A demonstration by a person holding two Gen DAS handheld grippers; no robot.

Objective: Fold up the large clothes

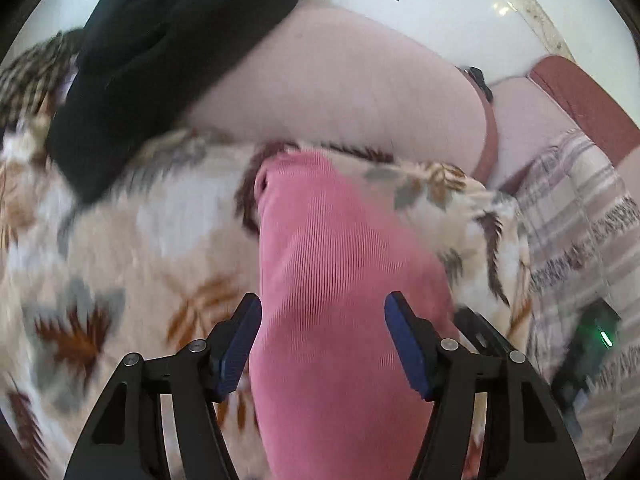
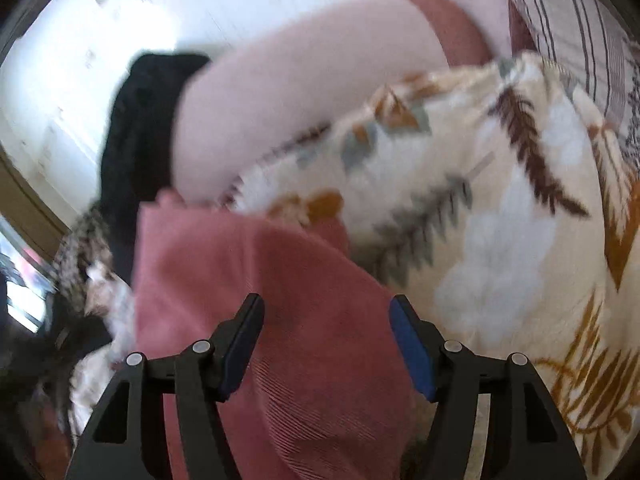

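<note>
The leaf-print blanket covers the surface. On its middle lies the pink ribbed garment, bunched between both grippers. The left gripper and right gripper, 2 sets of jaws, look spread around the cloth; whether they pinch it I cannot tell. Loose cloth could slip and spoil the fold.

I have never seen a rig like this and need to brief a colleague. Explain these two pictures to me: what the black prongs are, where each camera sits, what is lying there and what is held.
No robot here: a person holds a two-finger gripper in each hand, and each carries a wide-angle camera looking along its fingers. One picture is from the left gripper, the other from the right gripper; the black prongs with blue pads are their fingers.

Both look down on a leaf-patterned blanket. A pink ribbed garment passes between both pairs of fingers, whose jaws stand wide; the blur hides whether the pads press it. A black garment lies beyond, beside a pale cushion.
</note>
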